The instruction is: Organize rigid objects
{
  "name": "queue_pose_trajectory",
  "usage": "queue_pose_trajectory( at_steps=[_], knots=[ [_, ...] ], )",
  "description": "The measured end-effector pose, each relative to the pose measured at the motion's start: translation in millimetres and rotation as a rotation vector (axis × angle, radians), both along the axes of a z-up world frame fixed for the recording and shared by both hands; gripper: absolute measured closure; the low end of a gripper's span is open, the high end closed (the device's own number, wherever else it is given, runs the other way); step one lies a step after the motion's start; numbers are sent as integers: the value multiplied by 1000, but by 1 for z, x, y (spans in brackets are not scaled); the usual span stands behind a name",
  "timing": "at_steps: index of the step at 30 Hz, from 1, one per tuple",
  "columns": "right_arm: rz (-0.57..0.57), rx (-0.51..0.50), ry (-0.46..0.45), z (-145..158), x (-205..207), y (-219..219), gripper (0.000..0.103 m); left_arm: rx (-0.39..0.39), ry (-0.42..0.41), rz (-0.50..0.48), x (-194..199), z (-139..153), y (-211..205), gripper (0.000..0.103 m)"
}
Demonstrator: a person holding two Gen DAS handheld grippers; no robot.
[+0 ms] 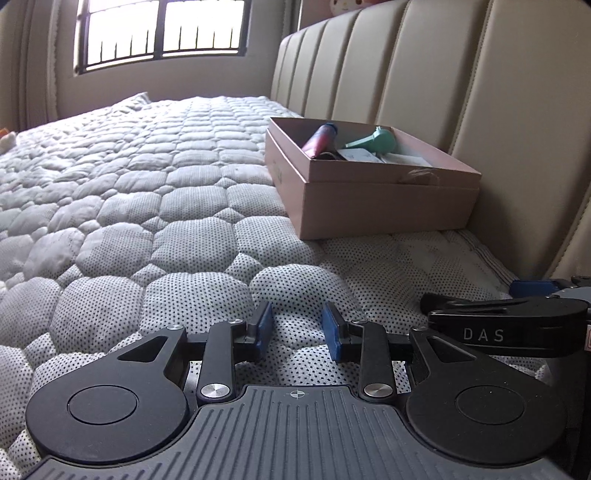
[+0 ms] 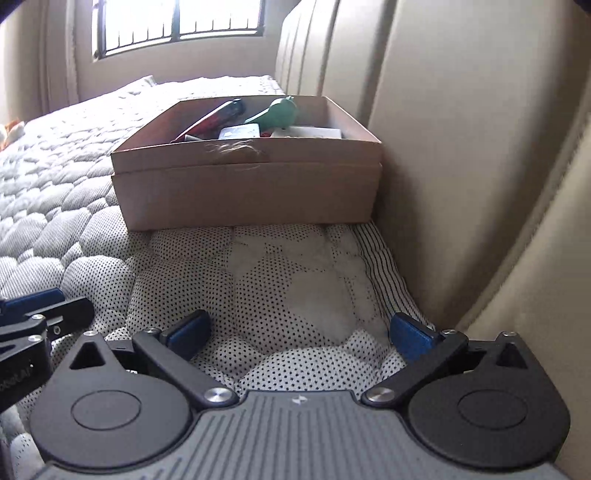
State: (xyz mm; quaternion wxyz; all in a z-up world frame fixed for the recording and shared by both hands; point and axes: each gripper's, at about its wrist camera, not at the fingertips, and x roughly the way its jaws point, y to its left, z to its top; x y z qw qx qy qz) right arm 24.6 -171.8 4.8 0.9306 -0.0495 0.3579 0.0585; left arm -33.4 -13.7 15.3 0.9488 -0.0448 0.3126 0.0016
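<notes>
Here, on a quilted mattress (image 1: 155, 206): one open cardboard box (image 1: 369, 206), set against the padded headboard (image 1: 461, 81), well ahead of both grippers.

Box contents, as far as they show over the rim: a red-pink tube (image 1: 320, 139) leaning on the far-left wall; a teal plastic piece (image 1: 376, 142) beside it, toward the headboard; white flat items (image 1: 364, 156) lying in the middle, not told apart. A tuft of pale fibre (image 2: 236, 149) sits on the near rim.

Left gripper (image 1: 297, 326): low over the mattress, jaws partly apart, blue pads (image 1: 265, 325) facing each other with only quilt between them; nothing held.

Right gripper (image 2: 299, 334): just beside the left one, nearer the headboard, jaws spread wide, pads (image 2: 410, 338) far apart, nothing between them but mattress. It points straight at the near wall of the box.

Background: barred window (image 1: 159, 29) above the far end of the bed.
</notes>
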Motion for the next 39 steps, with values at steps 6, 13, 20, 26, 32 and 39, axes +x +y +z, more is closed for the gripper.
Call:
queue_pose_trajectory(
  at_steps=[6,13,20,26,32,39],
  knots=[
    [3,13,-46,-7,-4,-1,0,81,1,3,2,-1,-12,69],
    [21,11,-65,-7,-8,-3,0,59,0,10,4,-2,-7,69],
    [40,26,-66,-10,-3,-3,0,68,-1,9,4,-3,-8,69],
    [56,41,-69,-8,-2,-6,0,73,4,11,5,-2,-9,69],
    [55,36,-69,-8,-3,-5,0,52,11,28,7,-1,-5,69],
    [55,36,-69,-8,-3,-5,0,82,20,25,13,-2,-9,69]
  ],
)
